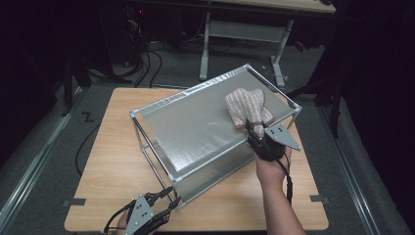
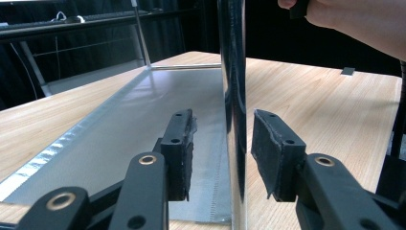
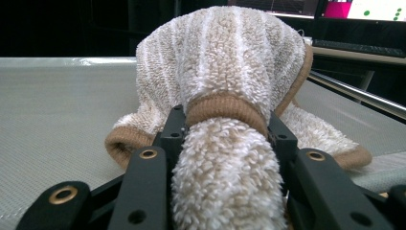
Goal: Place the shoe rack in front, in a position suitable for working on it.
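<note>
- My right gripper (image 1: 254, 131) pinched a bunched fold of the striped terry towel (image 1: 247, 108); in the right gripper view its pads squeezed the tan ribbed hem (image 3: 226, 111) between them.
- The towel lay on the far right part of the rack's top shelf (image 1: 195, 128), directly ahead of that gripper and bulging up beyond the jaws, its long axis running away from my hand toward the far edge.
- The right hand (image 1: 270, 166) was plainly the nearer one; the left was well apart at the near left corner.
- My left gripper (image 1: 164, 205) stood part-spread astride the rack's upright corner post (image 2: 233, 110), a gap visible on each side, so I judged it not clamped.
- Towel: soft, looped pile, beige with pale stripes. Shelf: flat grey fine-woven mesh with chrome rails. Table (image 1: 112, 161): pale wood grain.
</note>
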Demonstrator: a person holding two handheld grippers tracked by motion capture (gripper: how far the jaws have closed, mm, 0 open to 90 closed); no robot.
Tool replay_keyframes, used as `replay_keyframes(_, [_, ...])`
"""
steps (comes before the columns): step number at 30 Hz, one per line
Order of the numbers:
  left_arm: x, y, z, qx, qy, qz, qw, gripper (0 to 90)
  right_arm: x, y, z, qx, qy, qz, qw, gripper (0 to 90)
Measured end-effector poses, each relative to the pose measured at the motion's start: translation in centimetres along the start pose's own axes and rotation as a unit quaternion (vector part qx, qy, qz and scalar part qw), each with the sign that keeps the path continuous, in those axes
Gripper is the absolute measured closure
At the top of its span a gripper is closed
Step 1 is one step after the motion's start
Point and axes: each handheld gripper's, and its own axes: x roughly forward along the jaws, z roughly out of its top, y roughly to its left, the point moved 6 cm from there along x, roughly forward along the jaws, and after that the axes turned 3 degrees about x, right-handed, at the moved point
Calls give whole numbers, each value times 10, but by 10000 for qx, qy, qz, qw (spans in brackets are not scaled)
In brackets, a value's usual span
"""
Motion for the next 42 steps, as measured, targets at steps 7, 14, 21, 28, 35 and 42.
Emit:
replay_keyframes(7, [-1, -4, 2, 28, -56, -81, 9999, 600, -22, 0, -4, -23, -50, -19, 10000, 620])
replay_keyframes(14, [0, -5, 2, -91, -92, -205, 9997, 643, -48, -6, -8, -61, -57, -19, 10000, 619])
replay_keyframes(21, [1, -7, 3, -33, -63, -224, 9997, 684, -53, -9, -9, -6, -135, -37, 9999, 604])
replay_keyframes(28, [1, -6, 1, -31, -38, -207, 9998, 705, -49, -8, -8, 26, -177, -78, 9998, 584])
replay_keyframes(35, [1, -7, 2, -9, -49, -244, 9997, 695, -42, -8, -6, 43, -193, -51, 9998, 549])
replay_keyframes(42, [2, -8, 2, -13, -52, -272, 9996, 681, -38, -6, -1, -71, -407, -164, 9990, 398])
